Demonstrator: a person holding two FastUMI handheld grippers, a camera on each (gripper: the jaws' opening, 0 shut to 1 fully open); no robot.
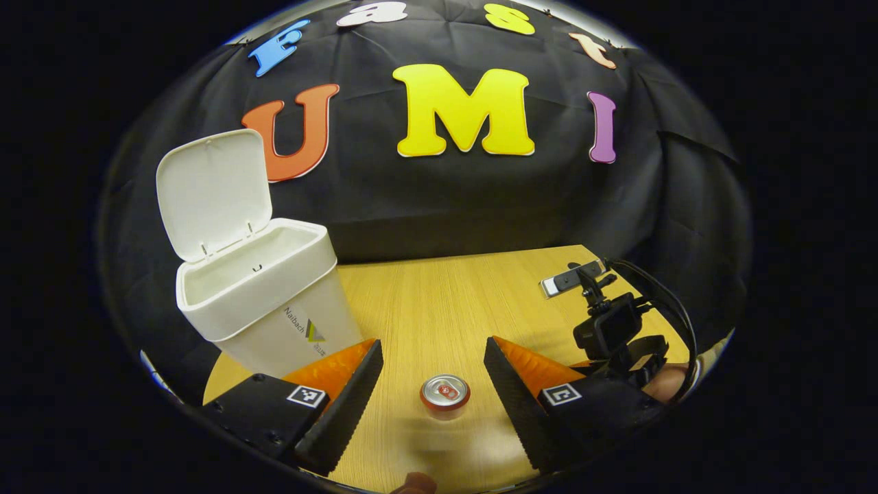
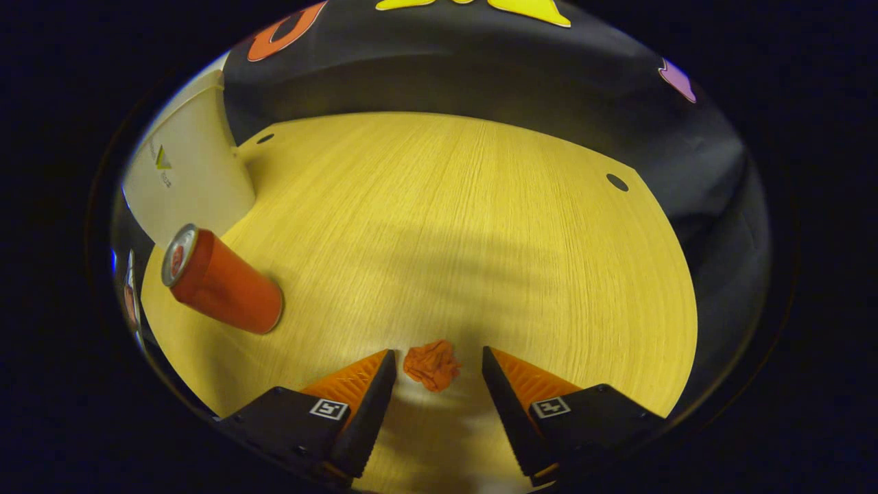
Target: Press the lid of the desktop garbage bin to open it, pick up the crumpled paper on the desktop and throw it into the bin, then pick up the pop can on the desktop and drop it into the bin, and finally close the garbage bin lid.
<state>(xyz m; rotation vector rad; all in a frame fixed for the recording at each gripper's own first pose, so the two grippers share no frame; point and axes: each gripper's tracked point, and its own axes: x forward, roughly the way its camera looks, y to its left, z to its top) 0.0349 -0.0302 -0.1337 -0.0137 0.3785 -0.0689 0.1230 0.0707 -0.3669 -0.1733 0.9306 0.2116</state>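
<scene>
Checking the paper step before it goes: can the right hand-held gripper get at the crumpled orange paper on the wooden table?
Probably yes. The right hand-held gripper is open with the crumpled orange paper lying between its fingertips, untouched, and nothing on the wooden table blocks it.

Light wooden tabletop, two dark round holes near its far edge, black cloth backdrop

A staged recording booth, not a lived-in room

Black cloth wall hangs straight behind a bare wooden table, with a camera rig and its cables at the table's edge and dim surroundings
</scene>
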